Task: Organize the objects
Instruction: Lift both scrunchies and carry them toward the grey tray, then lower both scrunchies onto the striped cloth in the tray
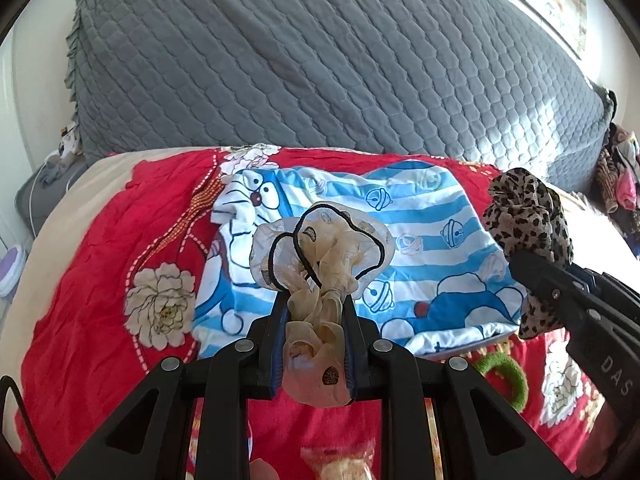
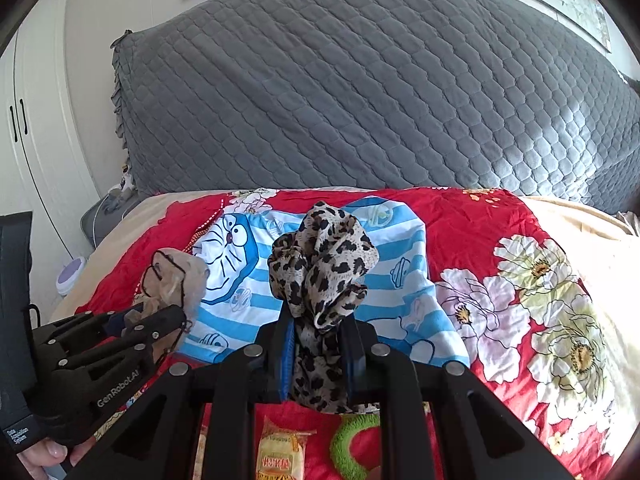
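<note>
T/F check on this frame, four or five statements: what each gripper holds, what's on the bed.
1. The left gripper is clamped on a sheer beige scrunchie with black trim. True.
2. The right gripper is open and holds nothing. False: it is shut on a leopard-print fabric scrunchie.
3. A blue-and-white striped cartoon-cat cloth lies on the red floral bedspread. True.
4. The fuzzy green ring is held in the left gripper. False: it lies on the bedspread, below the right gripper.
5. The quilted cover behind the bed is red. False: it is grey.
</note>
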Demonstrator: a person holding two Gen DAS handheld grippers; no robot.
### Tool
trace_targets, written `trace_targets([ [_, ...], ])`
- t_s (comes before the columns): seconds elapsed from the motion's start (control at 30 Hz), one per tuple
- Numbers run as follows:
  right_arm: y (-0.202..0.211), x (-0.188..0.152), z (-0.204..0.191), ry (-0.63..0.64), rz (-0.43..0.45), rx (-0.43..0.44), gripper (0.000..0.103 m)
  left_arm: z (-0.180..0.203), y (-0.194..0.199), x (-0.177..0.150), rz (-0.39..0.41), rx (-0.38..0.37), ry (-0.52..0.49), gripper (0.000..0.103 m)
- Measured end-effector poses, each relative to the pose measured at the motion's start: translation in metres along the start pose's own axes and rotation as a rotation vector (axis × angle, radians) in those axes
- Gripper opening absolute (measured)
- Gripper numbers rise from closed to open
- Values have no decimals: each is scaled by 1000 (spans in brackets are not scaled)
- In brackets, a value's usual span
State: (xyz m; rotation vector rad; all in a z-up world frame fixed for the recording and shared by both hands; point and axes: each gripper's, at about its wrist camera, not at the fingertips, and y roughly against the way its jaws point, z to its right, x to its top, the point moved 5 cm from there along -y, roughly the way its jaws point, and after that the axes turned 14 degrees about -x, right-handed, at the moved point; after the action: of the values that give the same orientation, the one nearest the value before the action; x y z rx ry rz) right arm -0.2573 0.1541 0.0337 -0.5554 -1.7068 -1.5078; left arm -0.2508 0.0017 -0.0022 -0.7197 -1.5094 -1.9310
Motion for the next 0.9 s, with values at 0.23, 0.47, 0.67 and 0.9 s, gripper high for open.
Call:
trace_targets([
  [0.23,-24,-6,-2,-3,-28,12,19,-4,-22,6,-12,5,11,24],
  [0.47,-43,-1,1,-15,-13,14,19,-11,-42,4,-37,28,-6,23],
  [0.67,-62,-8,-5,-1,-32,6,19,-14,-57,5,-48,39,-16,24],
  [0.9,-83,-15,-4,-15,-56,3,19,-17,-76,6,-69,33,1,24],
])
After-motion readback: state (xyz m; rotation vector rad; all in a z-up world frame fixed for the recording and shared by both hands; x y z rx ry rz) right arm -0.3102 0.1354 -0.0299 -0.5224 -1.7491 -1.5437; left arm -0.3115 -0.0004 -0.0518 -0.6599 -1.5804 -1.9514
